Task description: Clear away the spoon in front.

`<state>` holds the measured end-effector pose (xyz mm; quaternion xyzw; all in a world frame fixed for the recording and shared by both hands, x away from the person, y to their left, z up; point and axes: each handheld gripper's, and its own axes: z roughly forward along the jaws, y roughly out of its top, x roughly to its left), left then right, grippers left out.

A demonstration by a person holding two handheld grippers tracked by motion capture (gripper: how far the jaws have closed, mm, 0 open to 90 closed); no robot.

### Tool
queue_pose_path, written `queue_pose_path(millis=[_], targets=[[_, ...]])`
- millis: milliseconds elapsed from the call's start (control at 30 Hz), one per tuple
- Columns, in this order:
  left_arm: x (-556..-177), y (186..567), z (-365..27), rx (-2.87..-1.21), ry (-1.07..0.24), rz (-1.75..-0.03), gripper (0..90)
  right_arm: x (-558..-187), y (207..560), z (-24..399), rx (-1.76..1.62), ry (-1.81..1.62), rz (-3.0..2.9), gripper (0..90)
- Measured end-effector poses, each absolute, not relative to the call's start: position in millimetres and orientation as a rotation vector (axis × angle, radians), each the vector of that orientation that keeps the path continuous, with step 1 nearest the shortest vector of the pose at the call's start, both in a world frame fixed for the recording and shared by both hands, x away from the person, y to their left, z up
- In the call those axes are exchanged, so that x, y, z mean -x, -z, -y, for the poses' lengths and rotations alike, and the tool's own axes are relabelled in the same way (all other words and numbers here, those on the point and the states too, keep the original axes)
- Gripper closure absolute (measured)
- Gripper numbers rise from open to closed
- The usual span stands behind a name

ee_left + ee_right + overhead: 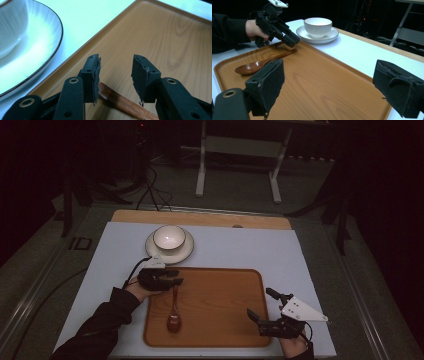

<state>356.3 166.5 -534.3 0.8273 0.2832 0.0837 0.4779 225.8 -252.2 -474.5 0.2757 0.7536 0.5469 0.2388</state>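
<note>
Our left tongs (175, 281) stand open astride the handle of the spoon (174, 312), which lies by the tray's (225, 340) left edge; closing off-centre, we could flick it against the rim. Our right tongs (261, 304) gape empty at the tray's right edge.

A: High view's dim, room behind nearly black, corners dark.
B: Gripper views brighter. Plate (37, 45) glares white, blown out. Near jaws soft, slightly blurred. Tray (324, 82) shows mild sheen, soft shadows.
</note>
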Motion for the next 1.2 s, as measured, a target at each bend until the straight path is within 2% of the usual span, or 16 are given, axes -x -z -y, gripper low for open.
queue_pose_path(millis=[400, 567, 667, 767, 933, 1033, 1100, 1200], targets=[[-335, 512, -169, -1.963, -0.18, -0.669, 55.1, -226, 474, 252, -0.754, -1.492, -2.062, 10.4], [-327, 500, -170, -1.925, -0.19, -0.637, 44.1, -226, 474, 252, -0.759, -1.497, -2.062, 10.4], [-325, 494, -171, -1.898, -0.181, -0.636, 43.3, -226, 474, 252, -0.757, -1.495, -2.061, 10.4], [-321, 488, -173, -1.872, -0.132, -0.599, 32.1, -226, 474, 251, -0.758, -1.494, -2.062, 10.4], [-317, 482, -177, -1.845, -0.143, -0.572, 19.6, -226, 475, 251, -0.758, -1.496, -2.067, 10.4], [-315, 481, -179, -1.836, -0.152, -0.566, 14.0, -226, 474, 251, -0.754, -1.493, -2.065, 10.4], [-311, 478, -181, -1.832, -0.165, -0.563, 13.5, -226, 475, 251, -0.757, -1.494, -2.065, 10.4], [-306, 474, -183, -1.846, -0.18, -0.567, 6.0, -226, 474, 251, -0.757, -1.495, -2.064, 10.4]])
